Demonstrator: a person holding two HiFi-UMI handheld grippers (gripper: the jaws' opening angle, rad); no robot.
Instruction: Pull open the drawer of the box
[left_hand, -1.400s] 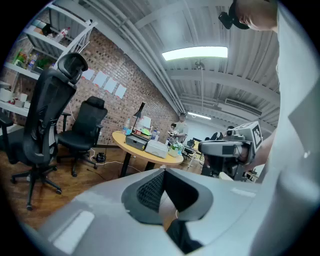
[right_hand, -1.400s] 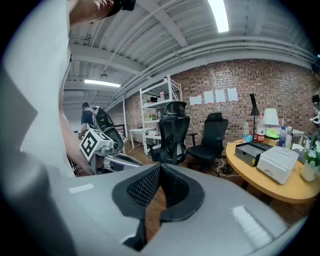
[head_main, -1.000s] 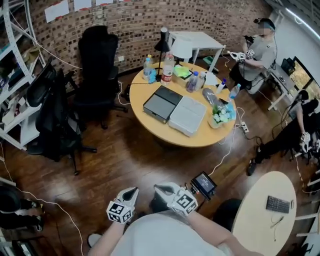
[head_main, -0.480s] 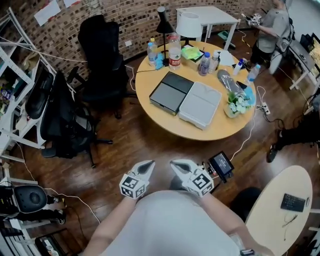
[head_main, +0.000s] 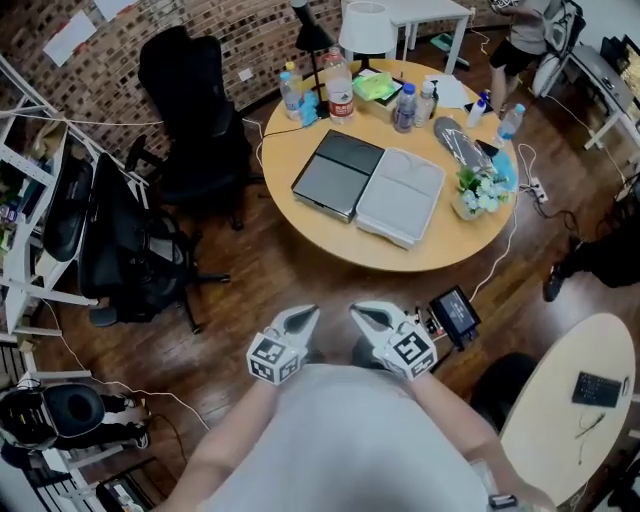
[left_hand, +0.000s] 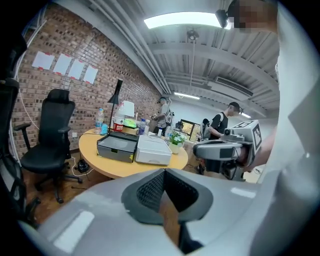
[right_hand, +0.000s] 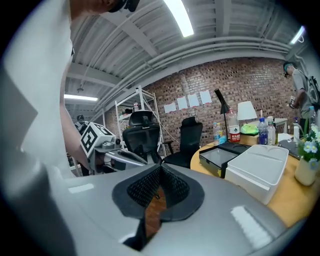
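Observation:
A dark grey flat box (head_main: 338, 174) and a light grey flat box (head_main: 402, 196) lie side by side on the round wooden table (head_main: 300, 225), well ahead of me. Both grippers are held close to my chest, far short of the table. My left gripper (head_main: 305, 316) is shut with nothing in it, and so is my right gripper (head_main: 361, 313). The left gripper view looks past the shut jaws (left_hand: 164, 173) at the dark box (left_hand: 117, 146) and the light box (left_hand: 153, 150). Beyond the shut right gripper (right_hand: 160, 170) stand the same dark box (right_hand: 222, 155) and light box (right_hand: 257, 162).
Bottles (head_main: 340, 95), a black lamp (head_main: 312, 35), a green pad and a small plant (head_main: 477, 190) crowd the table's far side. Black office chairs (head_main: 190, 100) stand at its left. A small screen (head_main: 455, 316) hangs by my right gripper. Another round table (head_main: 570, 400) is at lower right; cables cross the floor.
The head view has swung and drawn nearer to the round table, which now sits larger and more central. Both grippers stay shut and close together in front of my chest.

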